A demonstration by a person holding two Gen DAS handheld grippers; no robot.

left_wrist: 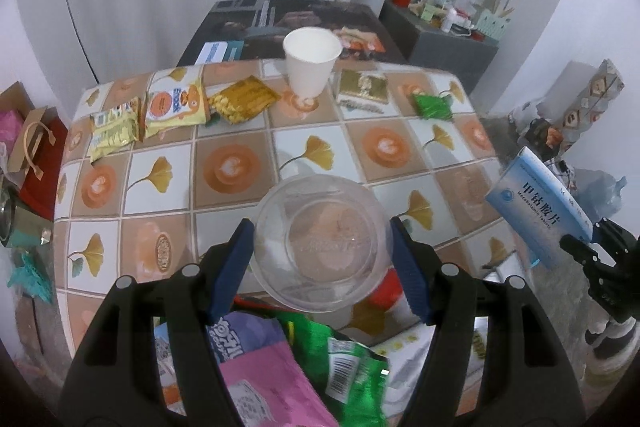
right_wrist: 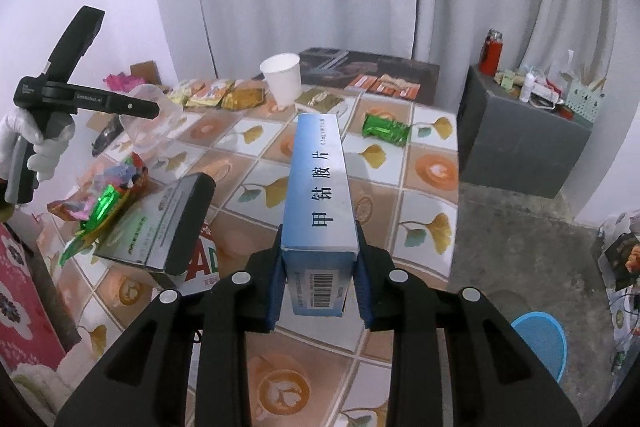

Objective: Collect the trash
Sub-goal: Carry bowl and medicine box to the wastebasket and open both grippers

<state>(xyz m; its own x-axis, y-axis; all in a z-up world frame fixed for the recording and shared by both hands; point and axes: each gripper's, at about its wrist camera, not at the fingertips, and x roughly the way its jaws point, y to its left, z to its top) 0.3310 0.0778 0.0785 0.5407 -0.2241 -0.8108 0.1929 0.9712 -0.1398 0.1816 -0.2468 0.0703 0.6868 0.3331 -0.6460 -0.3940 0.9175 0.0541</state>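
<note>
At lower centre of the left wrist view, a clear tub (left_wrist: 322,243) is clamped between the fingers of the left gripper (left_wrist: 322,251), held above a heap of wrappers (left_wrist: 280,359) at the near bench (left_wrist: 224,203) edge. The right gripper (right_wrist: 319,283) is closed on one end of a blue box (right_wrist: 318,183), whose long axis runs straight ahead along the fingers. Wrappers (right_wrist: 108,203) lie to the left of the box in the right wrist view, the left gripper (right_wrist: 148,107) being nearer them. Further packets (left_wrist: 168,111), a paper cup (left_wrist: 311,61) and a green sachet (left_wrist: 432,105) are noted along the far edge. No bin is seen.
</note>
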